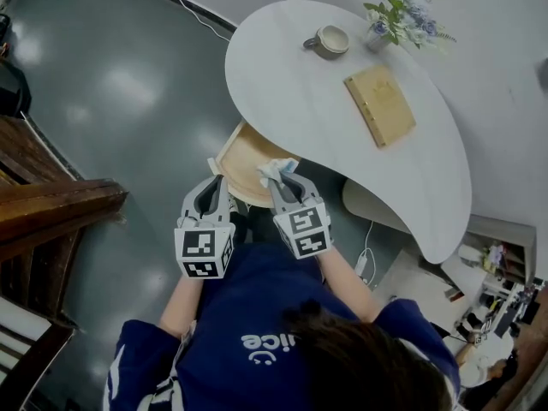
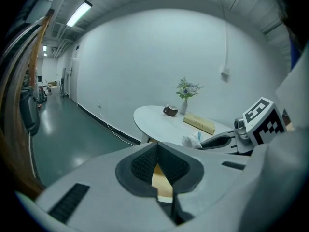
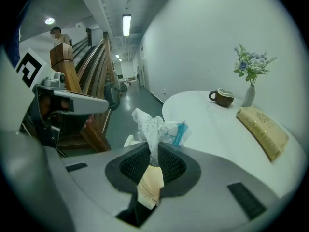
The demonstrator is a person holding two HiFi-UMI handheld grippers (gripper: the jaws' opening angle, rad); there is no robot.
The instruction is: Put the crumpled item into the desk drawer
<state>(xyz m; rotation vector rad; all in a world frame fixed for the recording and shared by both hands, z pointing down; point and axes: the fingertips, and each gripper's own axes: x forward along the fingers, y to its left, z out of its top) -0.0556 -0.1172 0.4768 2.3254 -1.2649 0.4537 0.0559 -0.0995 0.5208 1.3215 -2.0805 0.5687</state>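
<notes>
The crumpled item (image 1: 276, 169) is a wad of white paper with a blue patch, pinched in my right gripper (image 1: 281, 178). It sticks up from the shut jaws in the right gripper view as crumpled paper (image 3: 157, 127). The gripper hovers over the open desk drawer (image 1: 240, 157), whose light wooden inside juts out from under the white desk (image 1: 300, 92). My left gripper (image 1: 216, 181) sits just left of the right one at the drawer's front edge, jaws together with nothing in them. In the left gripper view, the left gripper (image 2: 157, 146) points at the desk, and the wad (image 2: 192, 140) shows to its right.
On the desk stand a brown mug (image 1: 330, 40), a vase of flowers (image 1: 396, 17) and a tan book (image 1: 380, 104). A wooden staircase (image 1: 51, 204) rises at the left over the grey floor. A white cable (image 1: 366, 259) hangs below the desk's right side.
</notes>
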